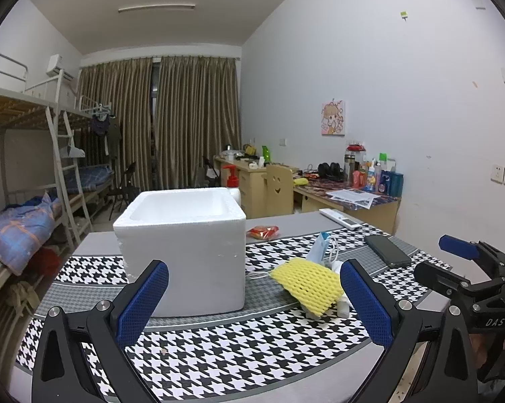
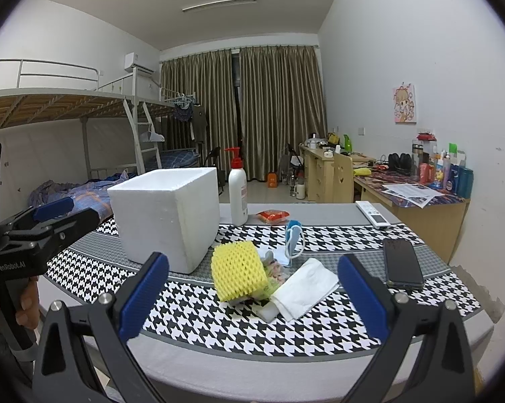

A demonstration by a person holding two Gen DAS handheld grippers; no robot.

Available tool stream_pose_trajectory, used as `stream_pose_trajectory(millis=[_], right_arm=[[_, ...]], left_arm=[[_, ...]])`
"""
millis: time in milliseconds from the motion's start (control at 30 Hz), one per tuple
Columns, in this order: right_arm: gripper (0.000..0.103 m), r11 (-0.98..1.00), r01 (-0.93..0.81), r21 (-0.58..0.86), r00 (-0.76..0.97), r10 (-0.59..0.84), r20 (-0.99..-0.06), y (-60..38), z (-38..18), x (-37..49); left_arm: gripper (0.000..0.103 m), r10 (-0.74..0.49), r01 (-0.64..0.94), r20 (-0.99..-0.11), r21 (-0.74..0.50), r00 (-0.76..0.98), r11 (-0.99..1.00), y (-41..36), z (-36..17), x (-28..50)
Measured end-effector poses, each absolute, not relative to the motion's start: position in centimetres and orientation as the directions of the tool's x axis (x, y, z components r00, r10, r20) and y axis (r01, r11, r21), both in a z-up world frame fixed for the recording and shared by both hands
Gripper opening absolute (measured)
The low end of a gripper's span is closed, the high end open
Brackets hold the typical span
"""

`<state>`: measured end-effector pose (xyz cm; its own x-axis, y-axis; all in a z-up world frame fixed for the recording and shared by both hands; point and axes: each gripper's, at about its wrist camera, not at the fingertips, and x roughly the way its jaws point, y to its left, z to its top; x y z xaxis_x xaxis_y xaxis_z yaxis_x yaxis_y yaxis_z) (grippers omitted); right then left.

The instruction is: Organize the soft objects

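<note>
While both grippers are held above the near edge, the table is seen covered by a houndstooth cloth (black and white, with grey bands). A white foam box is stood upright on the cloth, open at the top, to the left of the centre. Just beside the box, on its right, a small heap of soft things is gathered: a yellow foam net is laid uppermost, tilted, and a white tissue is spread at its right, touching the heap. Behind the heap a blue face mask with white loops is propped. A black phone is laid flat further right, apart from the heap. A pump bottle is stood behind the box, with a red packet just beside it and a white remote towards the far right corner.

The left gripper is held with its blue pads wide apart, nothing between them; the box front and the net are framed in the gap. The right gripper is likewise spread wide and empty (the net and tissue are seen between its pads, untouched). A hand is seen on the left gripper's handle.
</note>
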<state>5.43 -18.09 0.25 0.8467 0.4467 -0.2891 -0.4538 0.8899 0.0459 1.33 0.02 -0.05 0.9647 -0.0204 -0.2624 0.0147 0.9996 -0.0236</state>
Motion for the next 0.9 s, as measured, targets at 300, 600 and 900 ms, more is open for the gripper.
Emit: stream_pose_trajectory(millis=[300,600,900], right_arm=[[0.102,0.891,-0.451,0.046,0.843,0.442,-0.305,-17.9,0.2,6.4],[0.102,0.899,-0.435,0.055,0.838,0.426,-0.341,-18.2,-0.4,8.4],[0.102,0.910,-0.410,0.058,0.833,0.399,-0.382,-19.0,-1.3,10.6]], left_arm=[[0.102,-0.025,0.016,-0.280,-0.033,0.960,0.999,0.2,-0.1,2.3],[0.102,-0.053,0.044,-0.330,-0.037,0.943,0.998,-0.3,-0.8,4.5],[0.102,-0.092,0.084,-0.393,-0.039,0.915,0.996,-1.8,-1.7,7.4]])
